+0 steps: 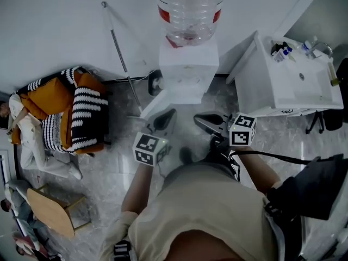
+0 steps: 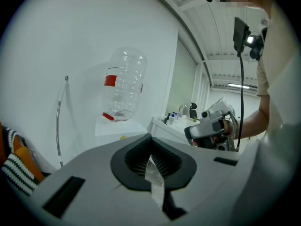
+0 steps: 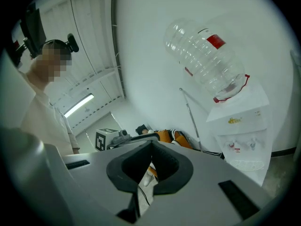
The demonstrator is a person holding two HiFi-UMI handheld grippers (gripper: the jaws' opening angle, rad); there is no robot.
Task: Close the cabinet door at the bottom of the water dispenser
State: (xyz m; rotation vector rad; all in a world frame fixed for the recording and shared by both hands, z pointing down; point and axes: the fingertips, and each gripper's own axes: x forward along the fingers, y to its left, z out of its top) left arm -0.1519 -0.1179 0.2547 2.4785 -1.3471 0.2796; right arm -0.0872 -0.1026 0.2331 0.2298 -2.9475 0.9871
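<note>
The white water dispenser stands against the far wall with a clear, empty bottle on top. Its cabinet door juts out from the lower left, open toward me. My left gripper hovers just in front of that door's edge, shut and empty. To its right my right gripper is level with it, also shut and holding nothing. In the left gripper view I see the bottle and the right gripper. In the right gripper view the dispenser's taps show; its lower cabinet is hidden.
A white sink cabinet stands right of the dispenser. An orange and striped armchair sits at the left, with a person beside it and a wooden chair nearer. A metal pole leans on the wall.
</note>
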